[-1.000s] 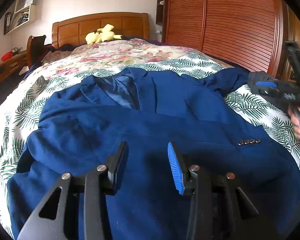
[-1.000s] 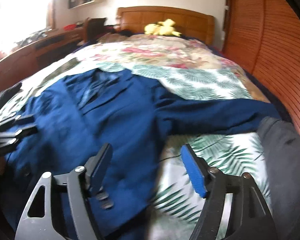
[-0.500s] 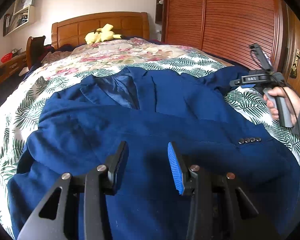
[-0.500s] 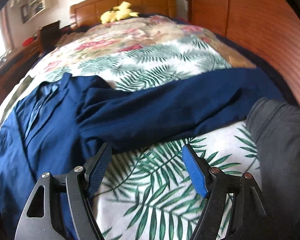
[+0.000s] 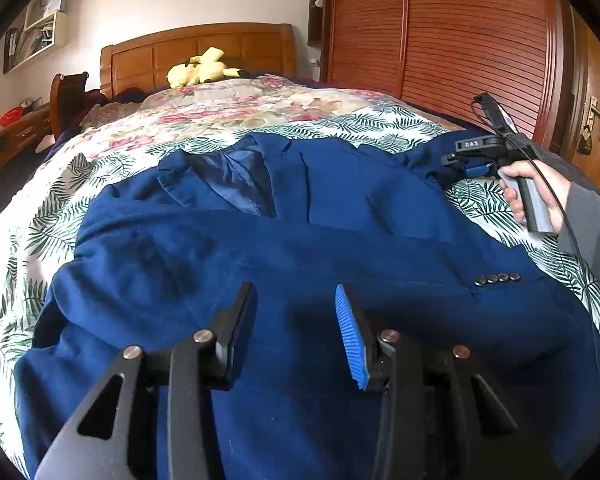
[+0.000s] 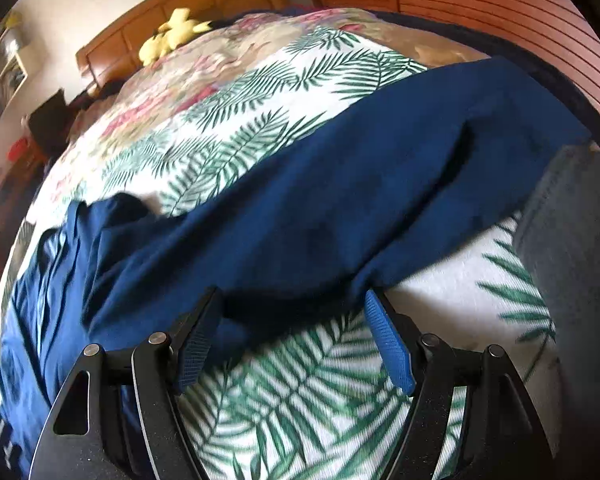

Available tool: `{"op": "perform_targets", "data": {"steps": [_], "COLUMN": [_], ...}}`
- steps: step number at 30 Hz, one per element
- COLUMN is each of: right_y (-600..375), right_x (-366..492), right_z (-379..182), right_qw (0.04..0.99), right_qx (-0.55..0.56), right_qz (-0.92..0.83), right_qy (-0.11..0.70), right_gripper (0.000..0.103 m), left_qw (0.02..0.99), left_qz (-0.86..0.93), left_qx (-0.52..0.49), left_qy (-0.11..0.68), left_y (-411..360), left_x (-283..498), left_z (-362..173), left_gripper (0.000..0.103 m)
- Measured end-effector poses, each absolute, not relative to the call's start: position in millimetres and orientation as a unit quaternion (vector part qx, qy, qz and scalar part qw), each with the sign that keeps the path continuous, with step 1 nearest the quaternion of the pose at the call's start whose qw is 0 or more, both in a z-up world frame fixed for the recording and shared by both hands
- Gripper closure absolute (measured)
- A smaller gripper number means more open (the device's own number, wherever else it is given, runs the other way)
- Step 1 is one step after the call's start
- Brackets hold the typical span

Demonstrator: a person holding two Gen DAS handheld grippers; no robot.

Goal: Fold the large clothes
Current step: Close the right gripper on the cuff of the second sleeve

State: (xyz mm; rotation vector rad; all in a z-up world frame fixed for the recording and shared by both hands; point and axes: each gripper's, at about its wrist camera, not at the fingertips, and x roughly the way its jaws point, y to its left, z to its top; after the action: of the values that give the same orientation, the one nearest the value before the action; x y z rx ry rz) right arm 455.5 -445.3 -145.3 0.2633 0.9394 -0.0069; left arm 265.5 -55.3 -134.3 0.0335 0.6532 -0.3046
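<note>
Reaching for the blue blazer's (image 5: 300, 248) outstretched right sleeve (image 6: 340, 208), the right gripper (image 6: 292, 336) spreads its jaws around the hem to fold it inward; the left gripper (image 5: 296, 332) hovers, jaws spread.

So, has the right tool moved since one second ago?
Yes. In the left wrist view the right tool has gone away from the cuff buttons, toward the wardrobe, and reached the outstretched sleeve.

The blue jacket (image 5: 300, 264) runs off the lower frame edge, and its sleeve (image 6: 340, 208) looks motion-blurred.
</note>
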Motion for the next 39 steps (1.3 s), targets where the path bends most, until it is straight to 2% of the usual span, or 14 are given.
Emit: {"op": "perform_targets", "data": {"steps": [2,3,4,5,9,16,24,33,35,39], "right_y": [-447,-445,-439,-434,-407,-335,-241,-235,-243,-268], "right_x": [461,464,470,474,466,424,375,366,370,381], "right_z": [-144,-144,-146,-146,-113,-60,-66,-48,-38,-31], "right_qw": [0.886,0.888,0.887,0.887,0.913,0.926,0.886,0.895,0.904,0.916], "right_qx": [0.132,0.127,0.104,0.083,0.019,-0.03,-0.116,-0.12,-0.12,-0.096], "right_qz": [-0.012,-0.015,-0.007,-0.003,0.015,0.134,0.236,0.213,0.191,0.155], "right_qy": [0.444,0.443,0.45,0.455,0.408,0.352,0.383,0.373,0.364,0.357], "right_gripper": [0.04,0.074,0.095,0.099,0.1,0.101,0.101,0.1,0.094,0.057], "left_qw": [0.936,0.935,0.935,0.935,0.935,0.936,0.938,0.938,0.938,0.938], "left_qz": [-0.15,-0.15,-0.15,-0.15,-0.151,-0.152,-0.154,-0.166,-0.167,-0.167], "left_qx": [0.016,0.017,0.017,0.017,0.016,0.016,0.024,0.021,0.022,0.023], "left_qy": [0.319,0.32,0.32,0.32,0.32,0.318,0.31,0.304,0.303,0.304], "left_y": [-55,-55,-55,-55,-56,-55,-58,-58,-59,-59], "left_x": [265,265,265,265,265,264,259,256,256,255], "left_z": [-134,-134,-134,-134,-134,-134,-131,-128,-128,-128], "left_gripper": [0.063,0.063,0.063,0.063,0.063,0.064,0.063,0.063,0.063,0.063]}}
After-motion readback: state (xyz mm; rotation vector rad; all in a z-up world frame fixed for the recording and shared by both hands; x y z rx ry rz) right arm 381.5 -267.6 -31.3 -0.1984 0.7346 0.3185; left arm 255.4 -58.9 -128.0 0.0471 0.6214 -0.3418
